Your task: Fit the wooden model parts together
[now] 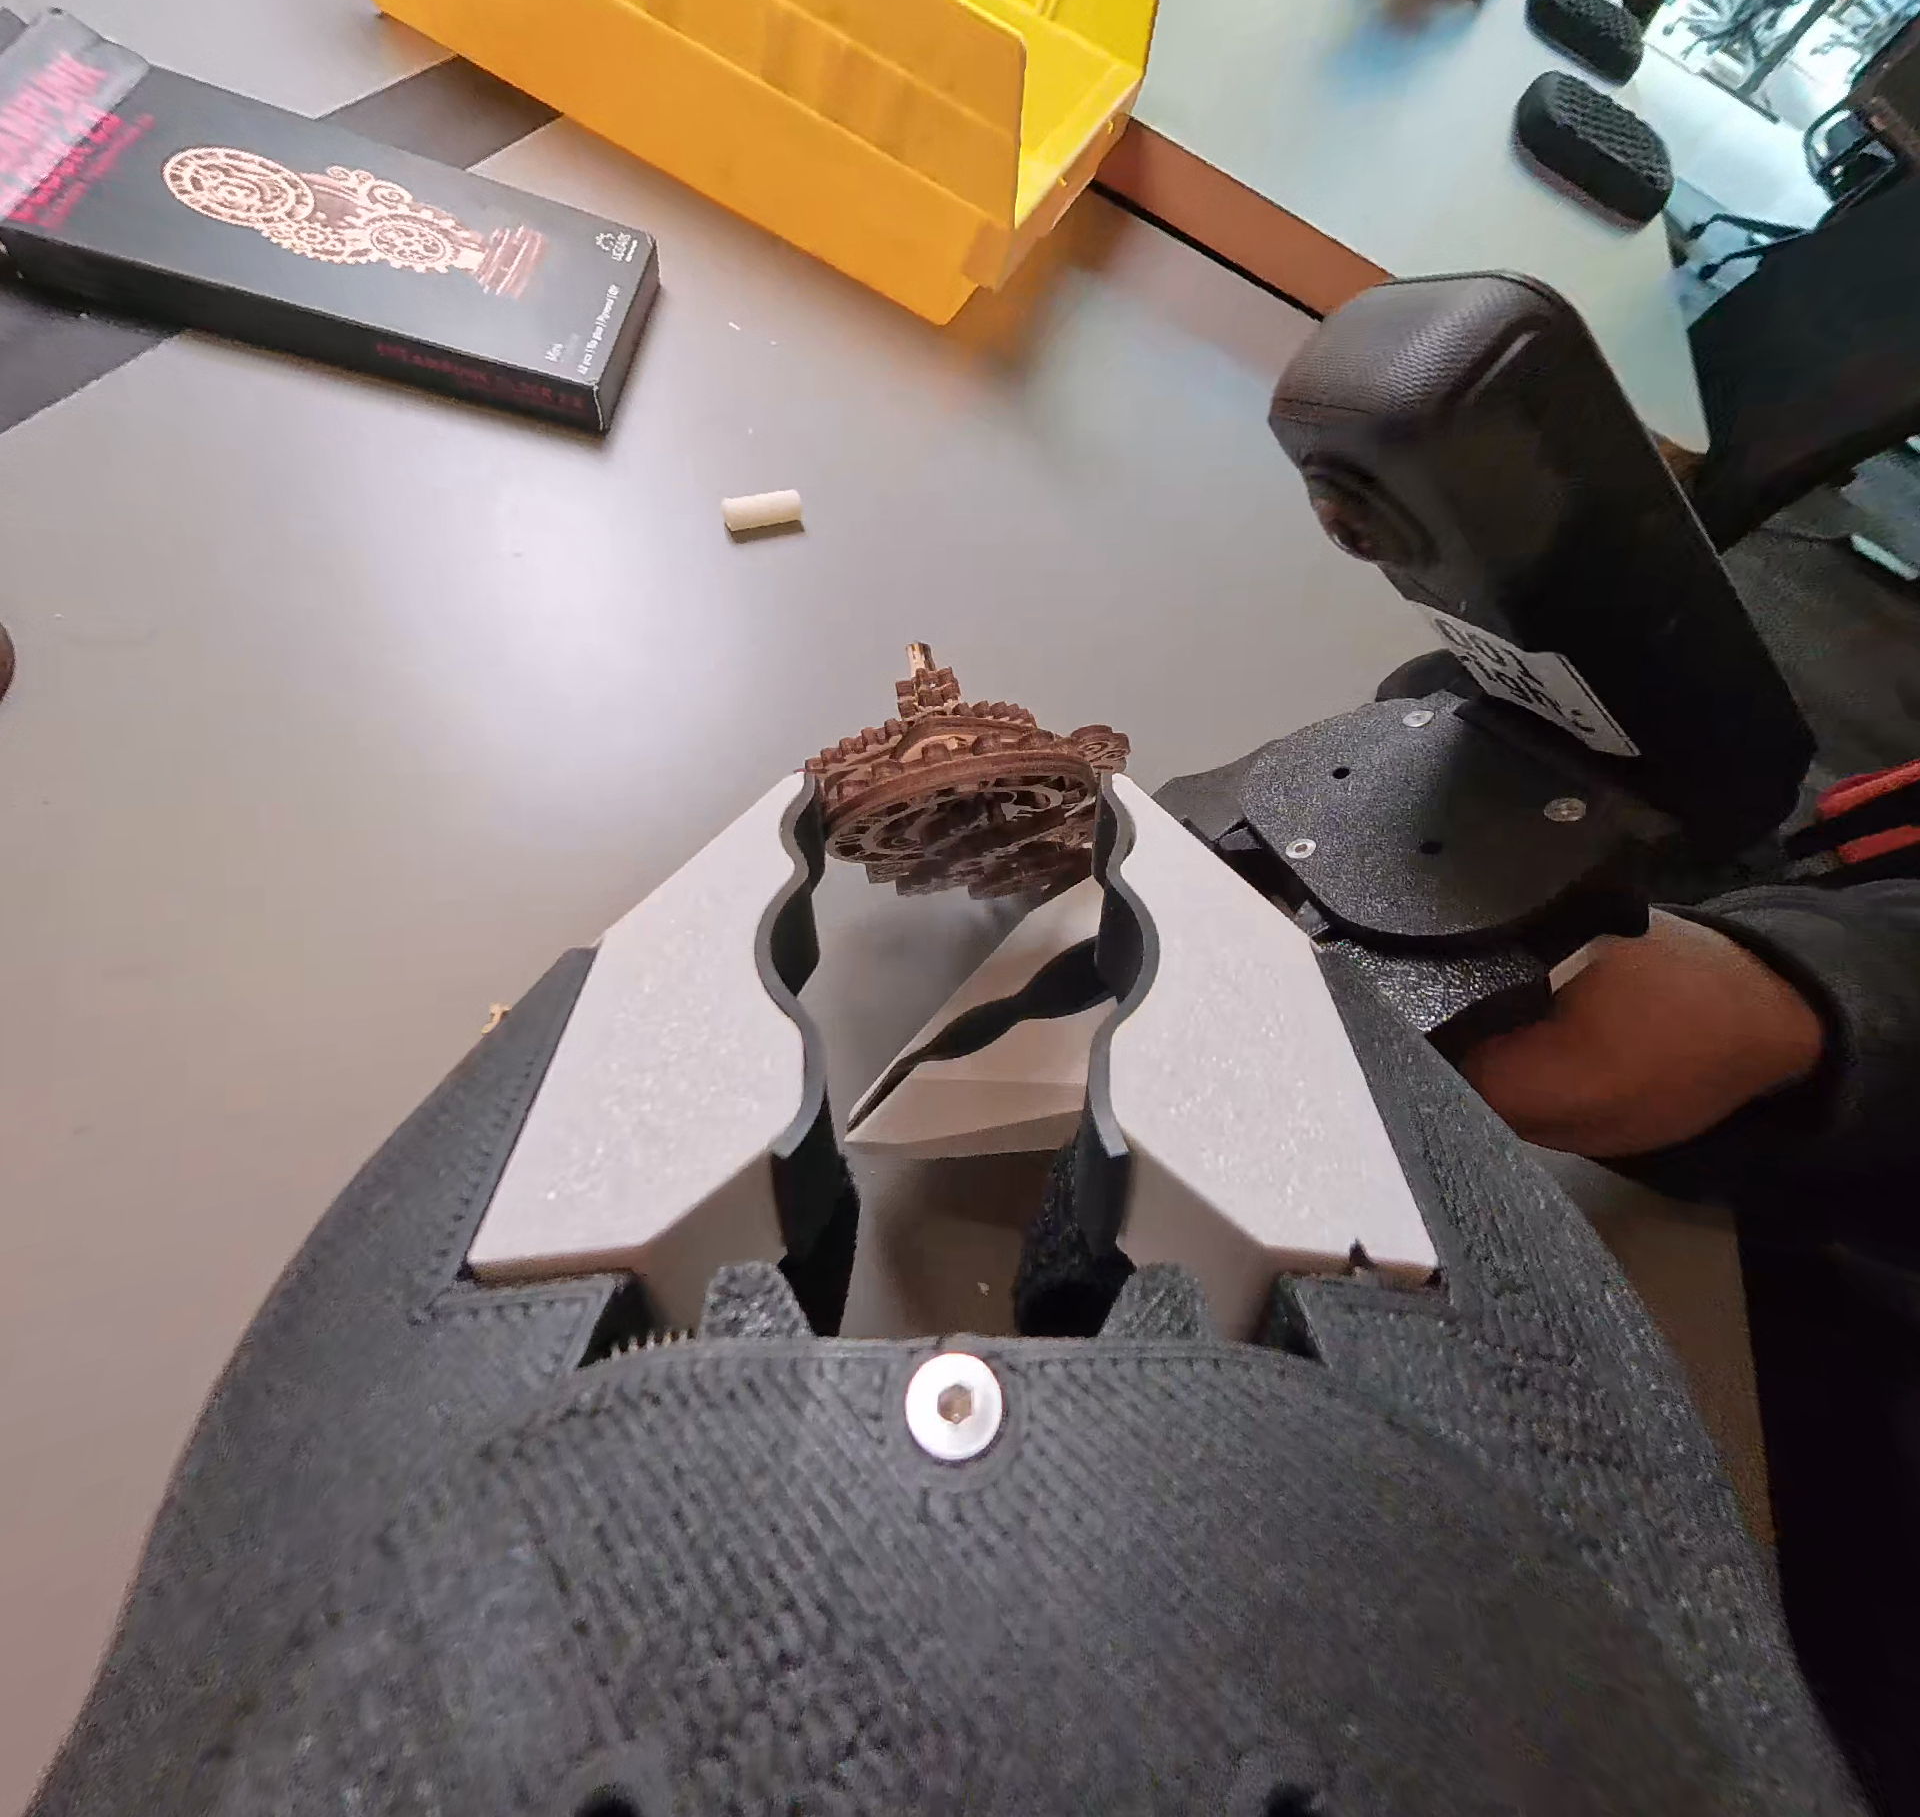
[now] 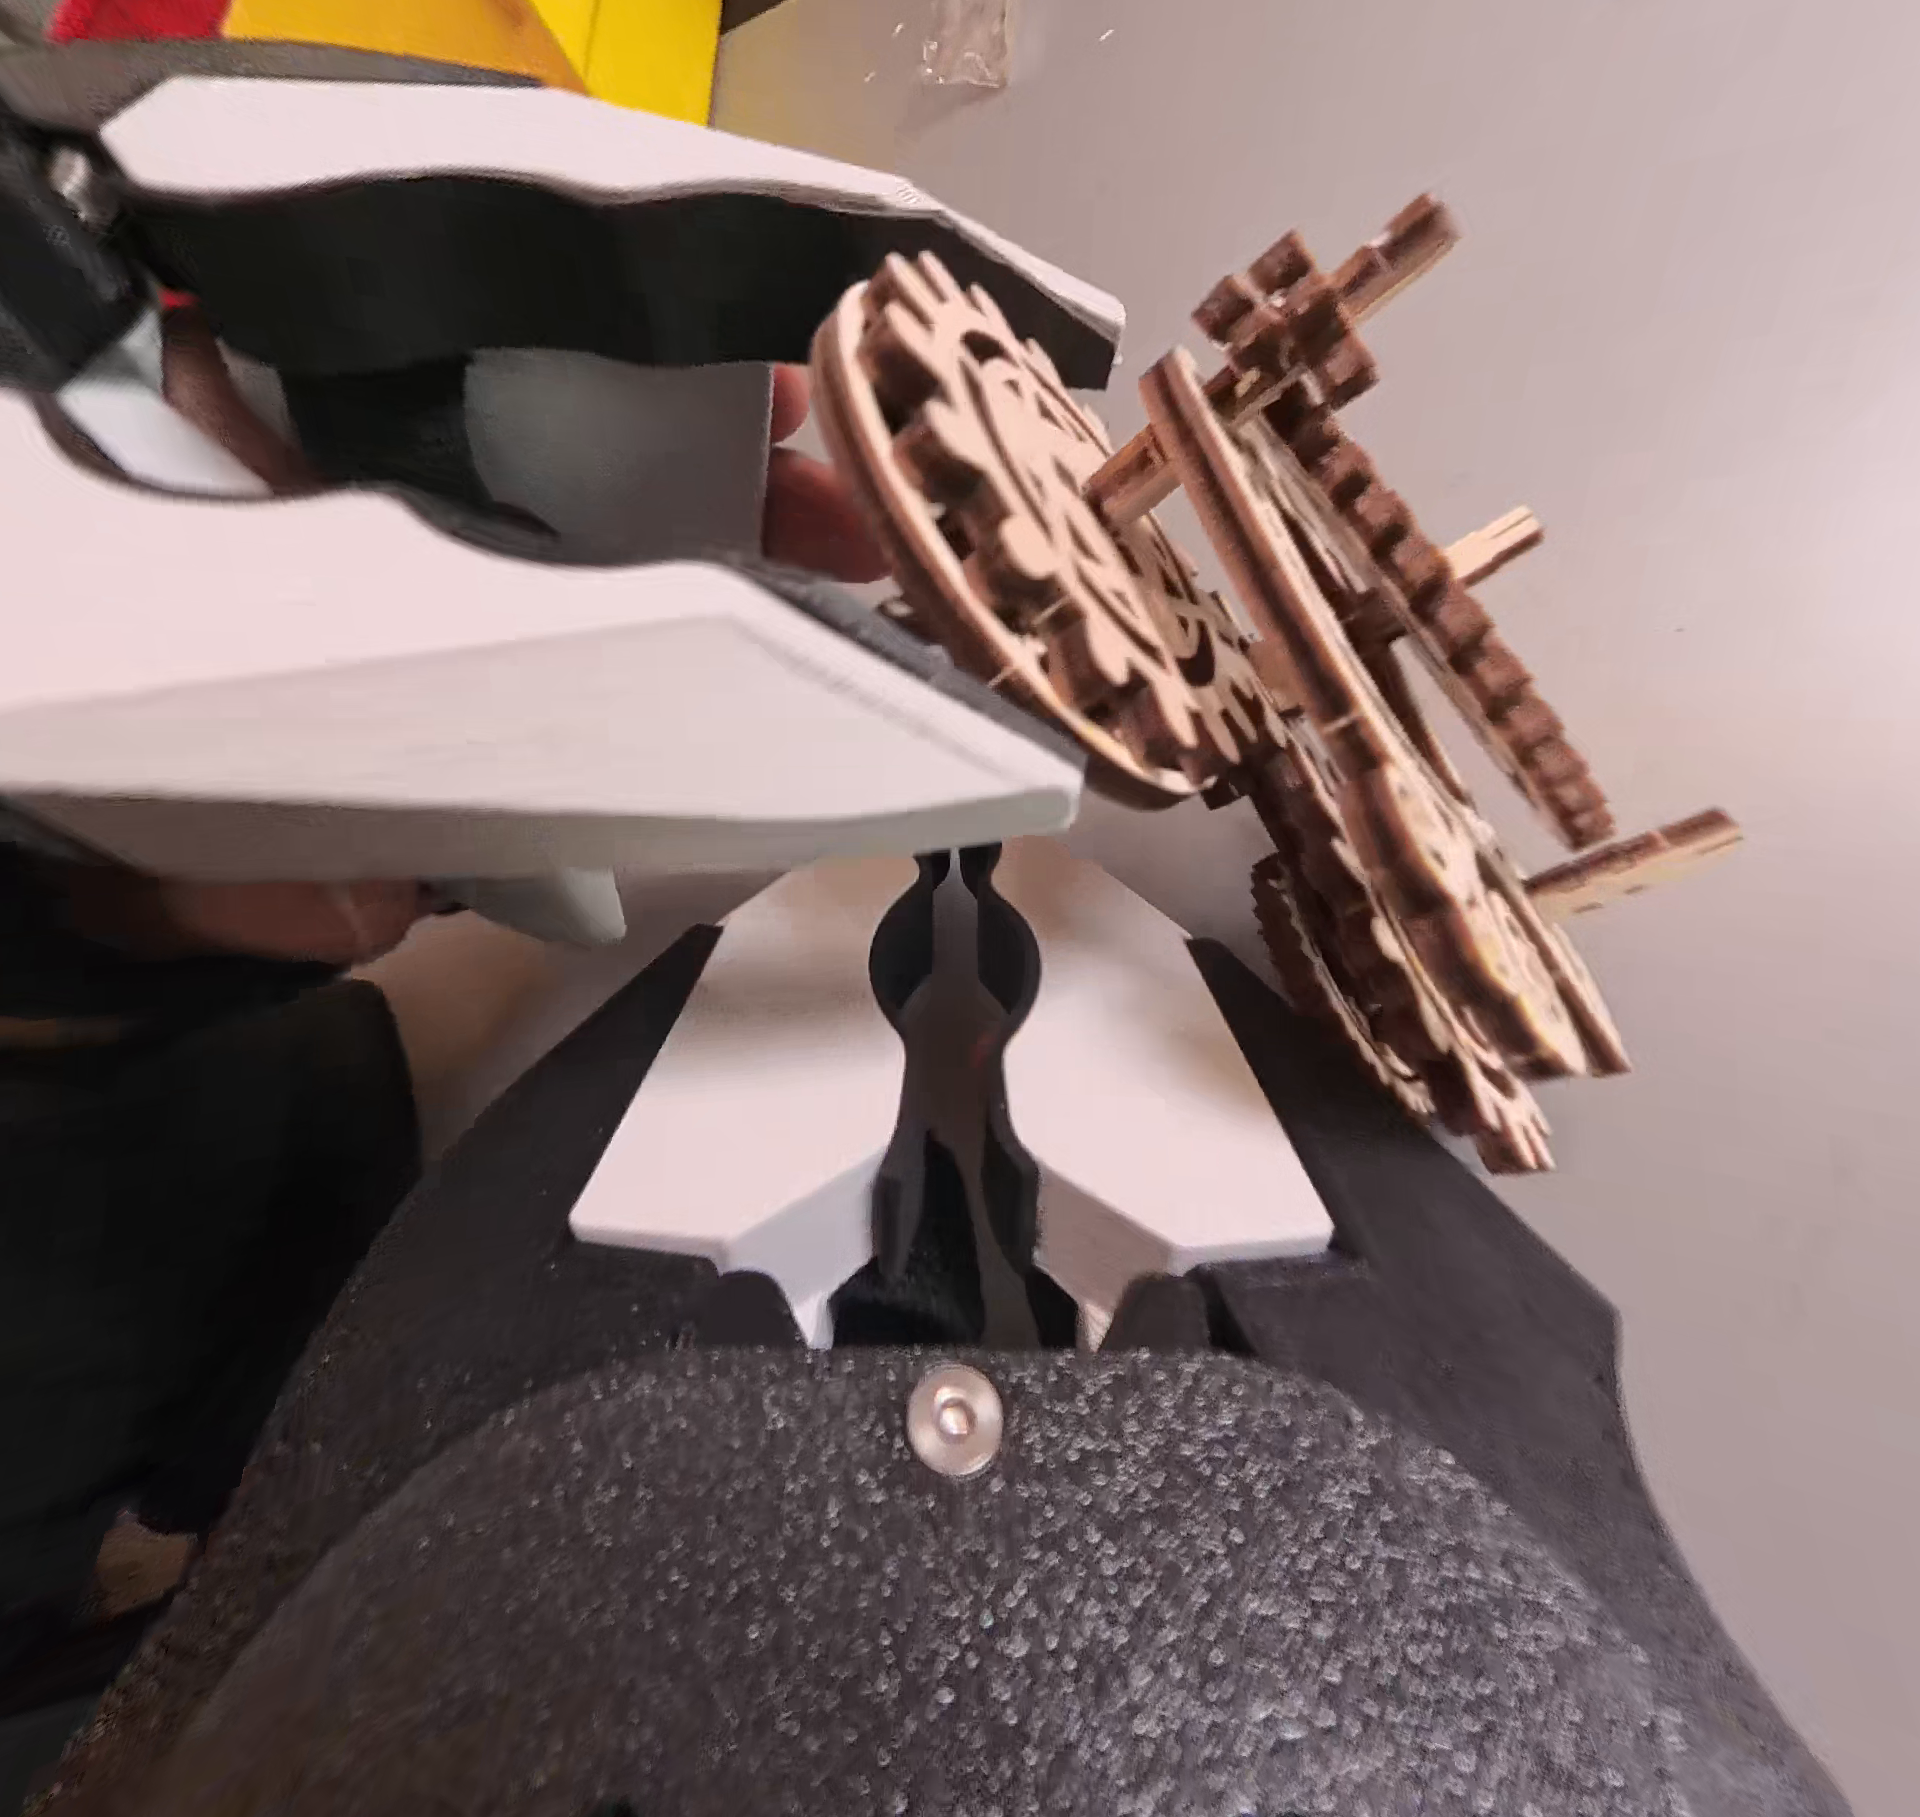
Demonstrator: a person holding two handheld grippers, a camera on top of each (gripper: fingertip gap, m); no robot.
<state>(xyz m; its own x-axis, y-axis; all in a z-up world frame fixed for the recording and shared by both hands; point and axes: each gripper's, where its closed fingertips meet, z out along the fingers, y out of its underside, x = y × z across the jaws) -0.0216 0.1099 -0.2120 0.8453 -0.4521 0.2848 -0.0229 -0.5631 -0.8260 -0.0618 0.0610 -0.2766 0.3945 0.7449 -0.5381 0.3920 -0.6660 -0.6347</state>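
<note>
Left gripper: grey fingers with black wavy pads, clamped on the wooden gear model at its round front disc. Both pads press the disc's edges, and the model is carried clear above the table.

Right gripper: its pads meet with nothing seen between them. The tips lie under the left gripper's lower finger, so the very ends are partly hidden. In the left wrist view this gripper sits low between the left fingers, pointing across.

Wooden gear model, right wrist view: stacked laser-cut gears and plates, with pegs projecting to the right; it hangs tilted, just beyond and right of the right gripper's tips.

A hand in a dark sleeve grips the right gripper's handle, below its black camera housing.

Table: grey and matt.

Small white cylinder: lies on the table beyond the model, apart from it.

Black box: flat, printed with a gear picture, far left.

Yellow bin: open plastic tray at the table's far side.
</note>
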